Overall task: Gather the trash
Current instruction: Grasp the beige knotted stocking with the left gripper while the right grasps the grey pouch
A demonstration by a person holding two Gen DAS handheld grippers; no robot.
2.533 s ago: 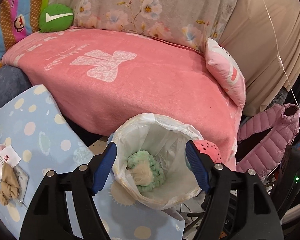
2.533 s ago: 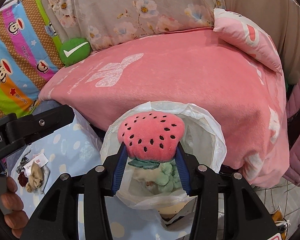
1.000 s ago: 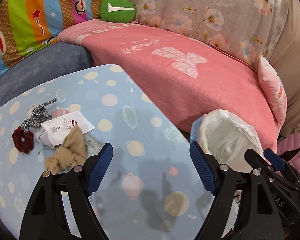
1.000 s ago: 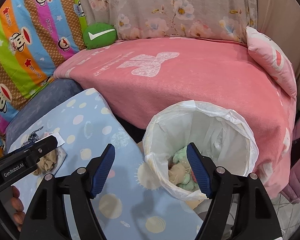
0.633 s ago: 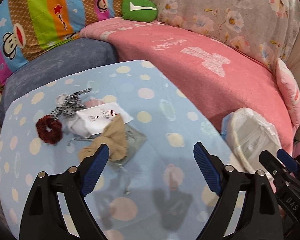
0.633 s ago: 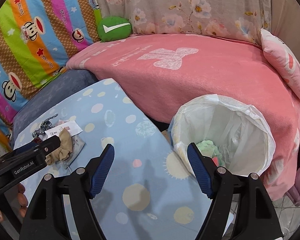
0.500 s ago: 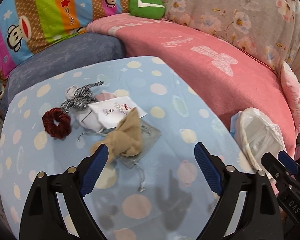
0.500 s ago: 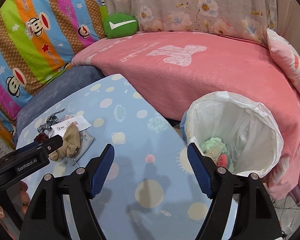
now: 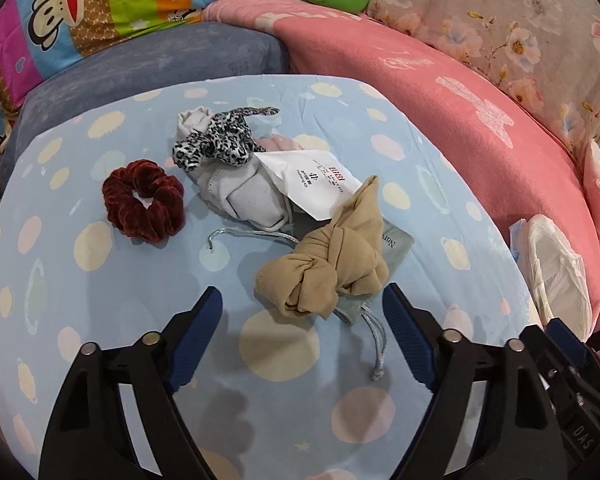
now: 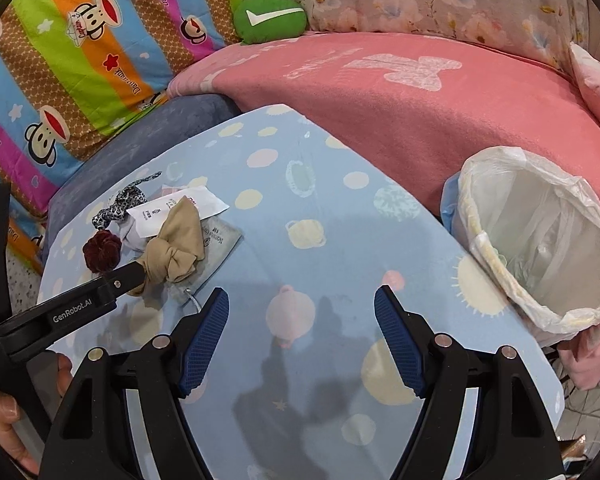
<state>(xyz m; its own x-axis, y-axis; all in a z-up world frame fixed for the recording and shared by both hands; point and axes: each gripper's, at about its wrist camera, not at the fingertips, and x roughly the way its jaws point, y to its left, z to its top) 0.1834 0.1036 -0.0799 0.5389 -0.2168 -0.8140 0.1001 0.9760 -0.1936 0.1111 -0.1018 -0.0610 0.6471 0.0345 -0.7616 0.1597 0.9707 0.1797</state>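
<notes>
A knotted tan stocking (image 9: 332, 260) lies on the blue dotted table (image 9: 100, 300), just beyond my open, empty left gripper (image 9: 302, 316). Under it lies a grey drawstring pouch (image 9: 396, 246). Behind lie a white paper tag (image 9: 316, 184), a grey-white cloth (image 9: 244, 196), a leopard-print scrunchie (image 9: 220, 140) and a dark red scrunchie (image 9: 142, 200). The same pile shows in the right wrist view, with the stocking (image 10: 176, 252) at the left. My right gripper (image 10: 302, 316) is open and empty over bare table. The white-lined trash bin (image 10: 540, 240) stands at the table's right edge.
A pink blanket (image 10: 420, 100) covers the sofa behind the table, with a green cushion (image 10: 270, 18) and a striped monkey-print cover (image 10: 80, 60). A blue-grey seat cushion (image 9: 140, 68) borders the table's far left. The bin (image 9: 556, 268) shows at the right in the left wrist view.
Both grippers have swung left, away from the bin and over the table. The right gripper let go of the watermelon toy into the bin. My left gripper has closed in on the tan stocking.
</notes>
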